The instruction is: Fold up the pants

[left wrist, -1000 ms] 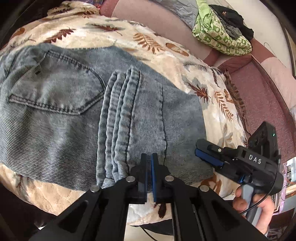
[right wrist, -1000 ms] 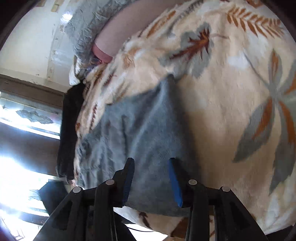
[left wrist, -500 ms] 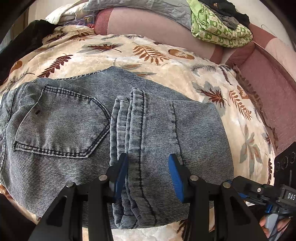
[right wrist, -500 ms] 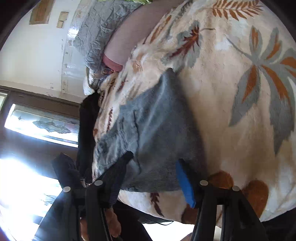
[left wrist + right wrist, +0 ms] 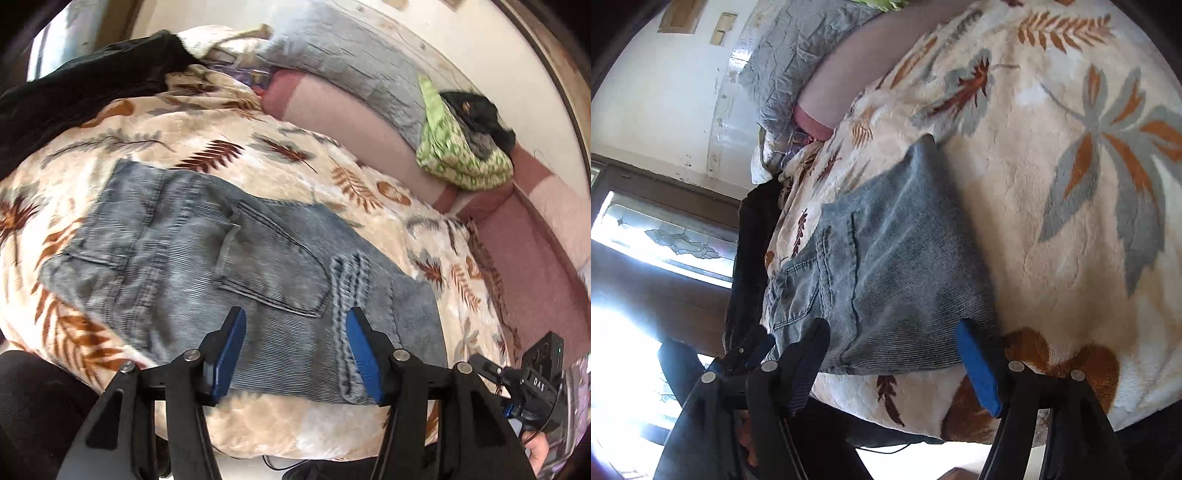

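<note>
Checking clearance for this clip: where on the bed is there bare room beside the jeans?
Bare leaf-print blanket lies between the folded jeans and the pink bolster, and again right of the jeans in the right wrist view. Crowded: black garment at the far left, green cloth pile on the bolster.

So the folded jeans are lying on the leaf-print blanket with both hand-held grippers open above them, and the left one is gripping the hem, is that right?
Not quite: the left hand-held gripper grips nothing. The left wrist view shows its blue fingers spread apart, above the folded jeans. The rest holds: the jeans lie on the leaf-print blanket, and the right hand-held gripper is open too.
</note>
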The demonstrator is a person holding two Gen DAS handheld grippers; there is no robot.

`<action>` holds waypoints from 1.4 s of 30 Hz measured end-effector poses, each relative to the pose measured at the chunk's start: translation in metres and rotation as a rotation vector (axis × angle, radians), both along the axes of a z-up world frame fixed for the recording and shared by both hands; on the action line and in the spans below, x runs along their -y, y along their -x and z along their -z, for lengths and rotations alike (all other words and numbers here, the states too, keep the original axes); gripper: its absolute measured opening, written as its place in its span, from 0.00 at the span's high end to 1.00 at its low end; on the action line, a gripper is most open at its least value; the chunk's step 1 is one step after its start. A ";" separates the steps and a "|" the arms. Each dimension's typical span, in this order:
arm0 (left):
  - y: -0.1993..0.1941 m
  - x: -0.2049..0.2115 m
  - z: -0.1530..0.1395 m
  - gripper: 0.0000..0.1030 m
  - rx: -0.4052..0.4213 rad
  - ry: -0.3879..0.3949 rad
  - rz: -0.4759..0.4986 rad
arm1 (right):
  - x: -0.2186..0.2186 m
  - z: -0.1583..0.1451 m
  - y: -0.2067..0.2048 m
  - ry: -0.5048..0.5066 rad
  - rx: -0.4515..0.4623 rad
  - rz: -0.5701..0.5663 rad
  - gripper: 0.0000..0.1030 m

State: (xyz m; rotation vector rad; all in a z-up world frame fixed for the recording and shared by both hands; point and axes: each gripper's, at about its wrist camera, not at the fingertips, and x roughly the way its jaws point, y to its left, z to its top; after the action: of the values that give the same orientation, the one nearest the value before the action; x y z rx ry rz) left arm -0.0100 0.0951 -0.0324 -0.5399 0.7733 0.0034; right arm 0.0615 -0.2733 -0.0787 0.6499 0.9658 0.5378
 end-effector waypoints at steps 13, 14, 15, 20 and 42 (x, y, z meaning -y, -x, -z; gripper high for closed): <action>0.039 -0.137 0.061 0.42 -0.029 0.412 -0.295 | -0.138 -0.022 -0.017 0.027 0.014 -0.237 0.28; 0.036 -0.138 0.063 0.42 -0.025 0.432 -0.289 | -0.148 -0.024 -0.022 0.015 0.012 -0.252 0.28; 0.033 -0.138 0.065 0.42 -0.024 0.439 -0.286 | -0.160 -0.026 -0.030 0.000 0.002 -0.269 0.28; 0.024 -0.143 0.075 0.42 -0.032 0.463 -0.291 | -0.207 -0.018 -0.077 -0.022 -0.105 -0.284 0.28; 0.035 -0.150 0.079 0.39 -0.043 0.511 -0.372 | -0.247 0.012 -0.104 0.156 -0.151 -0.290 0.13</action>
State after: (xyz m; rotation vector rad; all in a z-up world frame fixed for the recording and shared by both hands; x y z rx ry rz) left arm -0.0448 0.2451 -0.1115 -1.1675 0.7050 0.1656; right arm 0.1650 -0.0264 -0.0911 0.4167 1.2417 0.6678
